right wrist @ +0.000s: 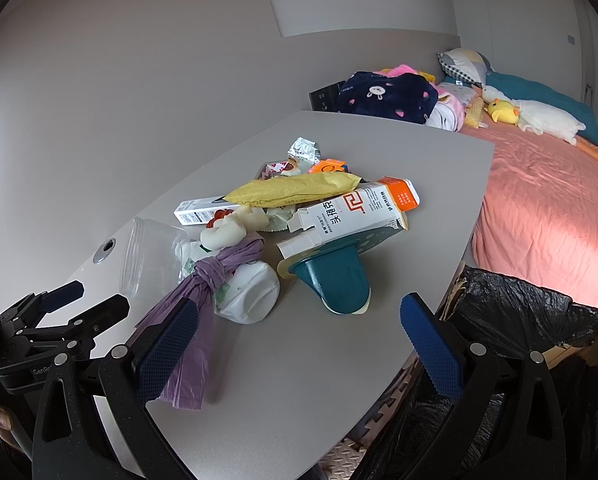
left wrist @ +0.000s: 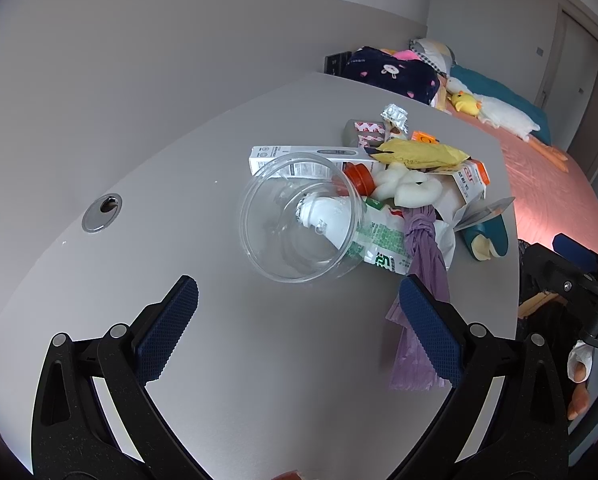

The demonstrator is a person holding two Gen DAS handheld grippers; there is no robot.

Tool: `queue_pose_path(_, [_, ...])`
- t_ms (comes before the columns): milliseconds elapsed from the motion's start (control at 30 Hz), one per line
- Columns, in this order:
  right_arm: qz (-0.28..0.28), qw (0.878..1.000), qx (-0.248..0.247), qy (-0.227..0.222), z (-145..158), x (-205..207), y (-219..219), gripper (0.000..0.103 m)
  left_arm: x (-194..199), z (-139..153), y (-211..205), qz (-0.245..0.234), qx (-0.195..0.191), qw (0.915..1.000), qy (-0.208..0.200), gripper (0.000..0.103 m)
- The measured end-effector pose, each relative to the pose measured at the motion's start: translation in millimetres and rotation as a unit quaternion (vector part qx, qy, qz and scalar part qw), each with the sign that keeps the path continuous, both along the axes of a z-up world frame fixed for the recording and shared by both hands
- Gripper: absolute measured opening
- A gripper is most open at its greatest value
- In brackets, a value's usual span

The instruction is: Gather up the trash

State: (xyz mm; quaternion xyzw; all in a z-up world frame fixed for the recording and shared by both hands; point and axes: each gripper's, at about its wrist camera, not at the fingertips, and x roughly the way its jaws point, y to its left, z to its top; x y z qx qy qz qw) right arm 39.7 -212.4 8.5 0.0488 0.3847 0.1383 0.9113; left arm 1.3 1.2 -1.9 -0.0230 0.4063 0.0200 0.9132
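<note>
I am judging the job as barely begun: the whole heap of rubbish is sitting on the grey table (right wrist: 299, 360) and I am seeing nothing of it in the bin bag (right wrist: 519, 320), though its inside is hidden from me.

Going left to right across the heap, I am looking at the clear plastic cup (left wrist: 299, 220) lying on its side with its mouth toward my left gripper (left wrist: 299, 328), a white bulb-like piece showing through its wall. Right of it, the knotted purple bag (right wrist: 203, 300) is trailing toward the near edge, draped over a white and green wrapper (right wrist: 247, 296). Behind them a long white box (left wrist: 299, 158) and a yellow packet (right wrist: 299, 190) are lying across the pile. Further right, the white and orange carton (right wrist: 359, 208) is resting on top of a teal cup (right wrist: 335, 280) tipped on its side. The black-lined bin is standing just beside the table's right edge, below table level.

I am holding the left gripper low over the table, jaws spread wide and holding nothing, aimed at the clear cup's mouth. I am holding the right gripper (right wrist: 299, 344) over the near table edge, jaws likewise wide apart and holding nothing, its left pad (right wrist: 171, 344) overlapping the purple bag's tail in view; I cannot tell whether it is touching.
</note>
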Motion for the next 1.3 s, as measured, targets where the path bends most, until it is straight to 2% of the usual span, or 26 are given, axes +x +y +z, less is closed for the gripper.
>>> queue_pose_path(167, [-0.001, 1.0, 0.0, 0.0, -1.9, -0.4, -1.7, 0.101, -0.4, -1.6, 1.6, -0.003, -0.01, 0.9999, 0.001, 0.097])
queue_pose_path(400, [0.001, 1.0, -0.005, 0.004, -9.8, 2.7, -7.4, 0.101, 1.1, -6.7, 8.1, -0.015, -0.044, 0.9989, 0.004, 0.097])
queue_pose_path(600, [-0.003, 1.0, -0.007, 0.012, -13.6, 15.4, -10.5, 0.1, 12.6, -1.3, 10.0, -0.014, -0.034, 0.9993, -0.004, 0.097])
queue_pose_path(800, [-0.003, 1.0, -0.014, 0.027, -20.6, 32.6, -11.5, 0.1, 26.1, 2.5, 5.7, -0.042, -0.032, 0.9986, -0.008, 0.097])
queue_pose_path(933, [0.002, 0.999, -0.021, 0.04, -30.2, 46.5, -10.6, 0.1, 37.9, -1.1, 5.8, -0.05, -0.044, 0.9978, 0.003, 0.093])
queue_pose_path(1033, [0.011, 0.998, -0.033, 0.052, -39.3, 55.1, -8.0, 0.093, 47.8, -8.1, 4.3, -0.053, -0.032, 0.9979, 0.019, 0.085])
queue_pose_path(1200, [0.014, 0.997, -0.041, 0.07, -52.5, 67.6, -7.2, 0.078, 56.2, -14.5, -5.0, -0.063, 0.007, 0.9978, 0.018, 0.085])
queue_pose_path(1300, [0.016, 0.996, -0.048, 0.073, -55.9, 72.4, -5.6, 0.073, 60.6, -16.5, -5.5, -0.07, -0.005, 0.9974, 0.012, 0.085])
